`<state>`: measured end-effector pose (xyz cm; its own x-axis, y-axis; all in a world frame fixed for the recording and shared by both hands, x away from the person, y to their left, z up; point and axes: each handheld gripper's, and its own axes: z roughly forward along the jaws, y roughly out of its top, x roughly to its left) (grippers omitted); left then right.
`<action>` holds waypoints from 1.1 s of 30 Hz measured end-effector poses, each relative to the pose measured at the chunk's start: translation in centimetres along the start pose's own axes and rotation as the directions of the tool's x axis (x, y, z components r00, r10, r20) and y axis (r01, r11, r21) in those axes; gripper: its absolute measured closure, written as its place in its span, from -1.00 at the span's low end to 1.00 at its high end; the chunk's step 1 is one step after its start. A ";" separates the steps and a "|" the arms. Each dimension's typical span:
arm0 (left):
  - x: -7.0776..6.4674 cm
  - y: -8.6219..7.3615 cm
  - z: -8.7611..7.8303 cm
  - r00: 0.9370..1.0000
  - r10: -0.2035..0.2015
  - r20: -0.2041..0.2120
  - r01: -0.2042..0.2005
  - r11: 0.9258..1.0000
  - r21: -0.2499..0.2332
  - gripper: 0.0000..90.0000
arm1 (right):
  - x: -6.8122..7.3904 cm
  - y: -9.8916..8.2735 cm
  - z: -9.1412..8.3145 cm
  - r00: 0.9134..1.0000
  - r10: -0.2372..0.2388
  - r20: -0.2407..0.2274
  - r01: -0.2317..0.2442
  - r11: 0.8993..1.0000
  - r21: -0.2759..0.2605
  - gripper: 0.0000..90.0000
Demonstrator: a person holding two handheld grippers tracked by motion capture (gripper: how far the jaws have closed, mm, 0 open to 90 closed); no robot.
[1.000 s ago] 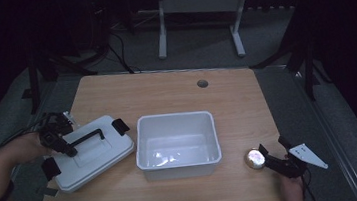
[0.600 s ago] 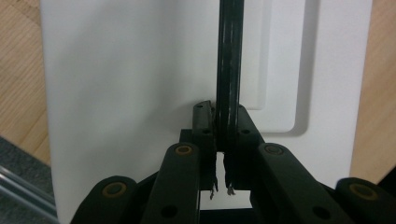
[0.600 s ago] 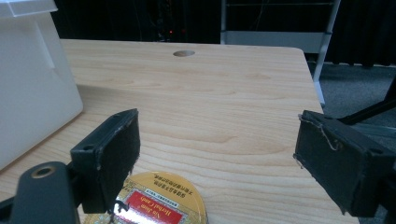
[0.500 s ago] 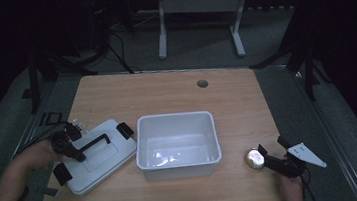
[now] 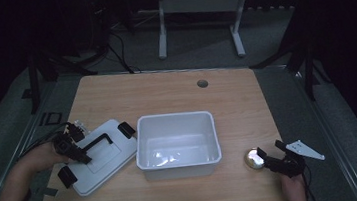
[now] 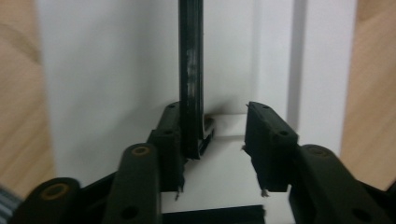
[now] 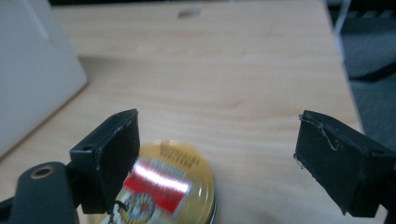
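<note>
since a second ago the white lid (image 5: 103, 156) is lying lower and flatter on the table (image 5: 176, 93), its near edge now sitting closer to the front left corner, and the left gripper (image 5: 73, 150) is sitting lower with it. its jaws have just been opening; in the left gripper view the lid's black handle (image 6: 190, 84) is standing between them, touching the left-hand pad while the other pad is standing clear, so nothing is being squeezed. the lid is resting just left of the white bin (image 5: 178, 143), one black latch (image 5: 126, 129) almost touching the bin's wall. the right gripper (image 5: 271, 159) is hovering at the same spot near the front right corner, its jaws standing wide apart. the gold tin (image 7: 161, 186) is lying on the wood between those jaws, close to the left-hand pad, though whether it is touching i cannot tell.
</note>
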<state>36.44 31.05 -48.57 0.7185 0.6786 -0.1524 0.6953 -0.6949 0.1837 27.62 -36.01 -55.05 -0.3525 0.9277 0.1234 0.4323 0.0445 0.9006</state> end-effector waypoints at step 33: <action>0.1 -1.0 -0.6 0.999 0.015 0.043 -0.015 1.000 0.001 -0.05 | 1.1 4.5 0.0 0.915 -0.277 -0.295 0.399 0.741 0.541 -0.72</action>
<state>35.82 31.94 -48.21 0.7292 0.6569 -0.1917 0.6842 -0.7055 0.1847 29.15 -34.85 -50.87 -0.6867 0.7268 -0.0138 0.6285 0.6032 0.4911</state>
